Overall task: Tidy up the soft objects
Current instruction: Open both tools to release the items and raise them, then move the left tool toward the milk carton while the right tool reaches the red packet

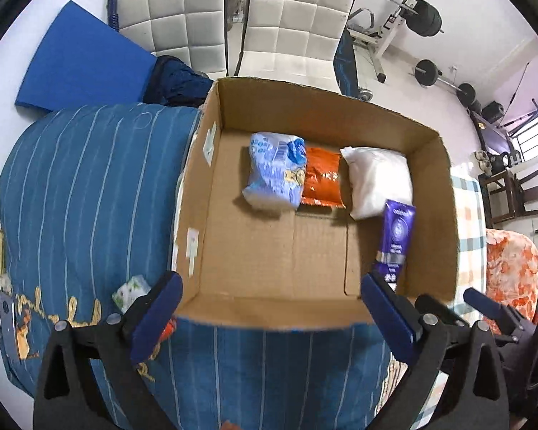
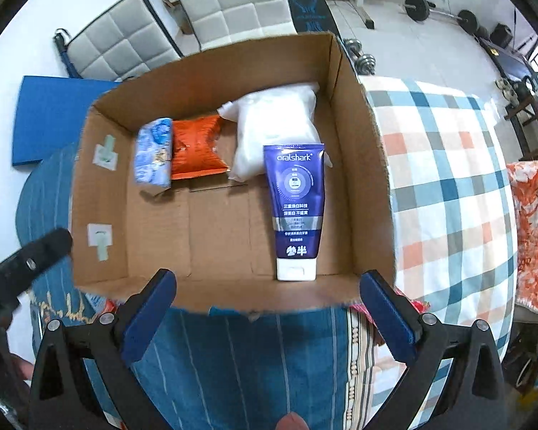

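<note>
An open cardboard box stands on a bed. Along its far side lie a light blue packet, an orange packet and a white bag. A purple toothpaste tube lies by the right wall, cap toward me. My left gripper hangs open over the box's near edge, nothing between its fingers. My right gripper is open and empty above the near wall. A small white-green packet rests on the bedspread left of the box.
The box sits on a blue striped bedspread with a checked blanket to its right. Beyond are two white padded chairs, a blue mat and weight equipment. An orange floral cloth lies at far right.
</note>
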A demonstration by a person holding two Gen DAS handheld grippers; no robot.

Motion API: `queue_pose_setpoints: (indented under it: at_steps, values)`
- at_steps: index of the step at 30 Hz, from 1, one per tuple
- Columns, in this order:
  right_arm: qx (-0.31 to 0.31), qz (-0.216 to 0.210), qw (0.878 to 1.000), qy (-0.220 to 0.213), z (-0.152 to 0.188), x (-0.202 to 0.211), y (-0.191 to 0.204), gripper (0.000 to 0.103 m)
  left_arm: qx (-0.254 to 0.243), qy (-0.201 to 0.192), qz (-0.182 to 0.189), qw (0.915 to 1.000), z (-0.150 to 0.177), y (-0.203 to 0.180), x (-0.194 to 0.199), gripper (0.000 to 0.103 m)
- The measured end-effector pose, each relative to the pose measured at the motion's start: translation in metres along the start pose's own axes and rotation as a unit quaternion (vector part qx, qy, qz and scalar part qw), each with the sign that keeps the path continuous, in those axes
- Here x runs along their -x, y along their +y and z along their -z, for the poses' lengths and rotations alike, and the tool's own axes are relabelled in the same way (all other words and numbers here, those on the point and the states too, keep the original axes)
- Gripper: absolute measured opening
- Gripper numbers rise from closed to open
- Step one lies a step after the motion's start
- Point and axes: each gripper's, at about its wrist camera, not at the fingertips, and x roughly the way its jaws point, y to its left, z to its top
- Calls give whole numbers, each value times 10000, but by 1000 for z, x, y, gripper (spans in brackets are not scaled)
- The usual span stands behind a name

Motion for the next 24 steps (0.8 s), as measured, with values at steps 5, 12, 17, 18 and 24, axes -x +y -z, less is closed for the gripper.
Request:
queue_pose_setpoints:
  at_steps: [5, 12, 17, 18, 24]
  values:
    - [235, 29, 9993, -303, 20, 30, 8, 103, -73, -412, -83, 9991, 20, -5, 29, 102]
    - [382, 100, 9961, -787, 47, 66, 10, 103, -207, -752, -183, 9968, 40, -13, 60, 102]
    - [339, -15, 9945, -990, 61, 92, 9, 103, -351, -1043, -265, 9936, 50, -20, 84, 102]
    - [352, -29, 9940, -1034, 64, 98, 9, 103, -374, -1103, -277, 9928, 51, -21, 88, 102]
    - [427, -38, 9902, -1327, 75, 128, 8, 103, -417, -1310, -222, 9902, 60, -25, 111, 102]
